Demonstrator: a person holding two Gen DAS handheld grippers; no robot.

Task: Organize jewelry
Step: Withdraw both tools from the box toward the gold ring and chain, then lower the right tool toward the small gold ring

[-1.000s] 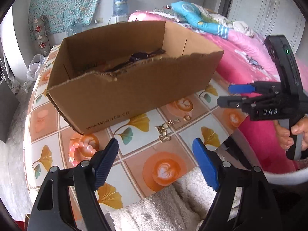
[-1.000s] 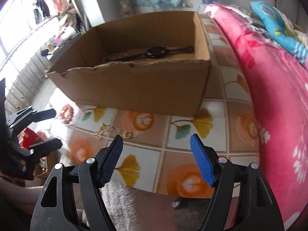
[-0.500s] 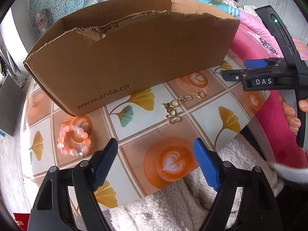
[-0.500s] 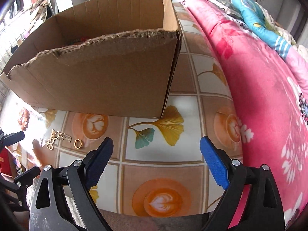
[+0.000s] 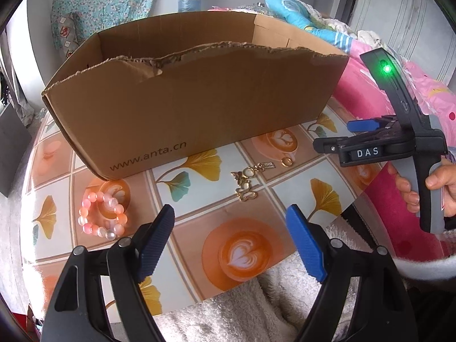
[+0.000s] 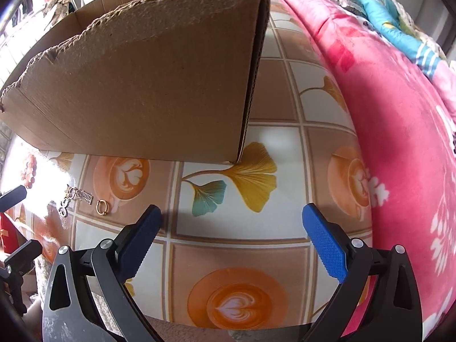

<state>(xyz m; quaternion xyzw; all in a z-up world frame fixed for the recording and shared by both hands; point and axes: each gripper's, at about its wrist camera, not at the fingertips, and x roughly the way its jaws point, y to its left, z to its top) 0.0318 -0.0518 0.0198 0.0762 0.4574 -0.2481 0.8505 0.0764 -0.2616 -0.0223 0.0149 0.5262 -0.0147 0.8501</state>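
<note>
A torn-edged cardboard box stands on the tiled table. In front of it lie a pink bead bracelet, a gold chain piece and a gold ring. My left gripper hovers open just short of the chain, bracelet to its left. My right gripper hangs low over the table right of the ring. Its jaws are opening with nothing between them.
A pink flowered blanket on a bed borders the table's right side. White fluffy fabric lies at the near table edge. A hand holds the right gripper's handle. The box's inside is hidden behind its front wall.
The right gripper has come down close to the table and its jaws have widened. The watch inside the box has dropped out of sight behind the front wall in both views.
</note>
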